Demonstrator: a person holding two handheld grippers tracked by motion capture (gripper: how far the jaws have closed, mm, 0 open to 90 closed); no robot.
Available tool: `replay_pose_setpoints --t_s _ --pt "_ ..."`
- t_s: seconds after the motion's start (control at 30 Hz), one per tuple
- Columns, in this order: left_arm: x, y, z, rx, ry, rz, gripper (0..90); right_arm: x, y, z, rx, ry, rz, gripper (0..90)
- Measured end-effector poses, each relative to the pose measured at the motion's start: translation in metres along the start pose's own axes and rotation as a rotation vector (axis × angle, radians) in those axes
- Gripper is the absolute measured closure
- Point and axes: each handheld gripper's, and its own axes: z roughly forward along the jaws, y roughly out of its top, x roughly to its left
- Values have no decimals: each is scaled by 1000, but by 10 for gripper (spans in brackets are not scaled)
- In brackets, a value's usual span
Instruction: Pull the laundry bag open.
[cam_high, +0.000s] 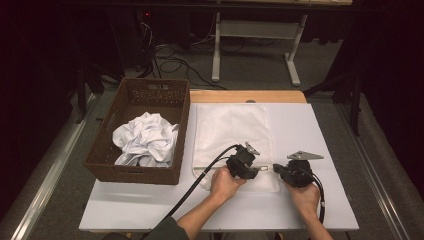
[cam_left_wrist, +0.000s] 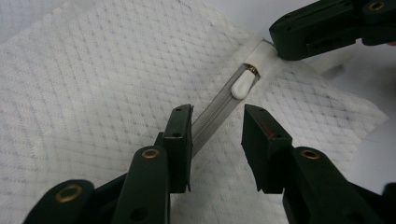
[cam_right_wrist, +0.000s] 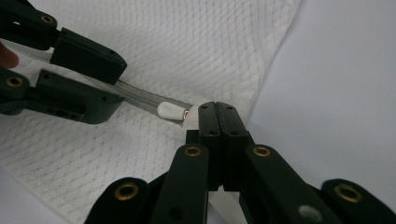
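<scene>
A white mesh bag (cam_high: 232, 132) lies flat on the white table (cam_high: 320, 130), with its zipper along the near edge. In the left gripper view the grey zipper track (cam_left_wrist: 212, 114) runs up to a white pull (cam_left_wrist: 243, 85). My left gripper (cam_left_wrist: 215, 123) stands open astride that track, just short of the pull, and its pads are off the track. My right gripper (cam_right_wrist: 217, 109) is shut on the fabric tab at the zipper's end, right beside the pull (cam_right_wrist: 170, 110). From above, the left gripper (cam_high: 260, 170) and the right gripper (cam_high: 276, 169) almost meet tip to tip.
A brown wicker basket (cam_high: 130, 100) stands at the table's left and holds a crumpled white cloth (cam_high: 145, 140). A wooden strip (cam_high: 247, 96) borders the table's far edge. Bare tabletop lies right of the bag and along the front.
</scene>
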Motion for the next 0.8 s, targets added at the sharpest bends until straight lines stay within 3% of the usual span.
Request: replay_pose_setpoints --t_s 0.23,0.8 --pt "4 1 8 -24 -30 -18 665 0 -4 7 38 -3 -19 900" --pt "-3 5 21 -53 -74 -24 699 0 -4 9 47 -8 -31 900"
